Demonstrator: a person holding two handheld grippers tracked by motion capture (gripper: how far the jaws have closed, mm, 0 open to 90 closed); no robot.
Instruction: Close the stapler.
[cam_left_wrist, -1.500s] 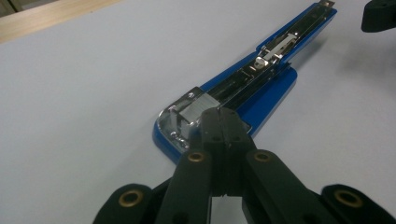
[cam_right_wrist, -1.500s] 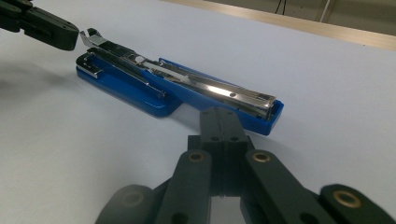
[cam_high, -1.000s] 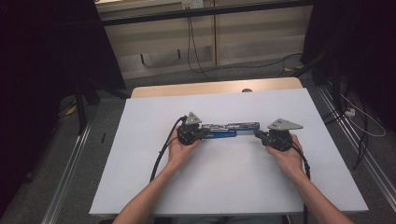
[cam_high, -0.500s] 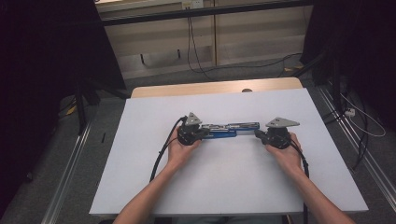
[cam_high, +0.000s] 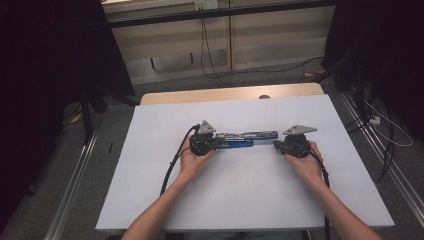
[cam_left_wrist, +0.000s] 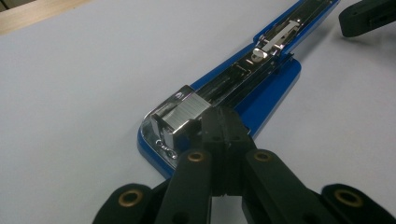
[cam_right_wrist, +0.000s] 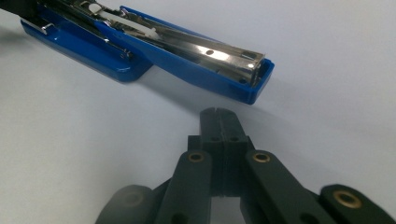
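stapler: blue stapler (cam_high: 246, 139) seen lying flat near the middle of the white table (cam_high: 150, 200), swung fully open so base and top arm are laid out in one long line between the two tools
stapler, left end: in the left gripper view the chrome head (cam_left_wrist: 183, 114) with a block of staples is seen at the near end of the blue base (cam_left_wrist: 273, 91), metal magazine channel exposed along the length
stapler, right end: in the right gripper view the open top arm (cam_right_wrist: 205, 58) is shown with its shiny channel facing up, blue base (cam_right_wrist: 88, 49) beside it, farther off
left tool: left tool (cam_high: 216, 143) held in the left hand (cam_high: 192, 162), jaws closed together with nothing pinched between them; tips are set against the chrome head end of the stapler (cam_left_wrist: 223, 122), pressing or merely touching cannot be told
right tool: right tool (cam_high: 277, 145) held in the right hand (cam_high: 306, 165), jaws closed flat on each other, nothing gripped; tips (cam_right_wrist: 219, 116) are seen just short of the blue end of the top arm, a gap of bare table between
cables: a black cable (cam_high: 172, 162) is trailed from the left tool toward the near table edge
table: white top, wooden strip (cam_high: 230, 93) seen along the far edge
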